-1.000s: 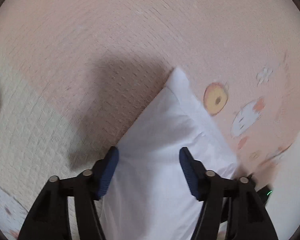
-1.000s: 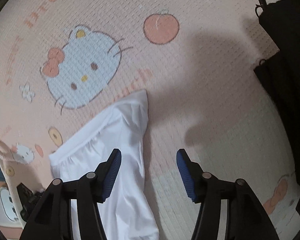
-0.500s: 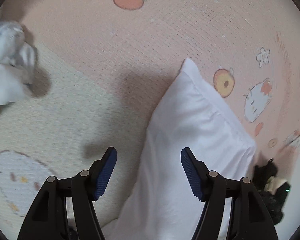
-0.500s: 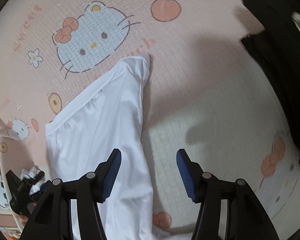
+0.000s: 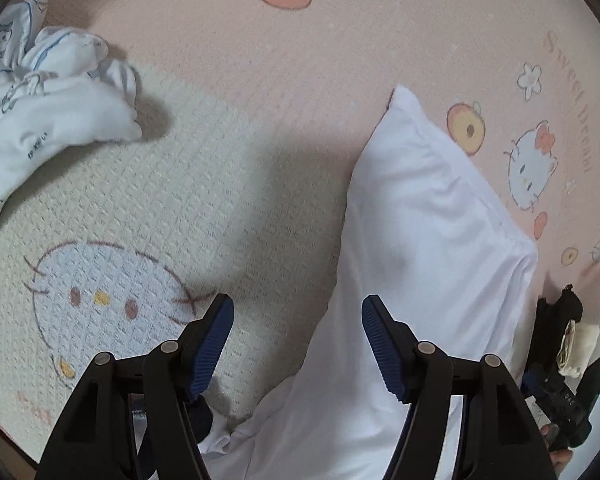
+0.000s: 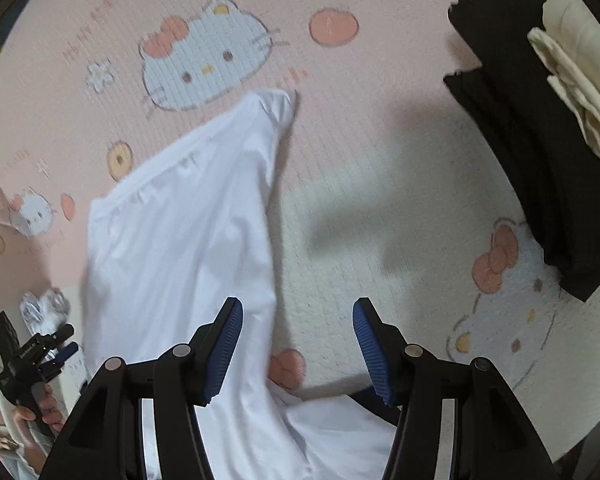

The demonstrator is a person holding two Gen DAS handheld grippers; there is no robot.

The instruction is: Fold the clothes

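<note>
A white garment lies folded lengthwise on the patterned mat, running from the near edge to a pointed far corner. In the right wrist view the same white garment stretches up and left of centre. My left gripper hangs open above the mat, its right finger over the garment's left edge and its left finger over bare mat. My right gripper is open too, its left finger over the garment's right edge. Neither holds anything.
A crumpled white printed garment lies at the far left. A stack of folded black clothes with a cream item on top sits at the right. The pink and cream mat carries cartoon prints. A hand holds the other gripper.
Both grippers have pulled back and up from the white garment, so more of the mat and the side piles show. Both stay open and the garment lies where it was.
</note>
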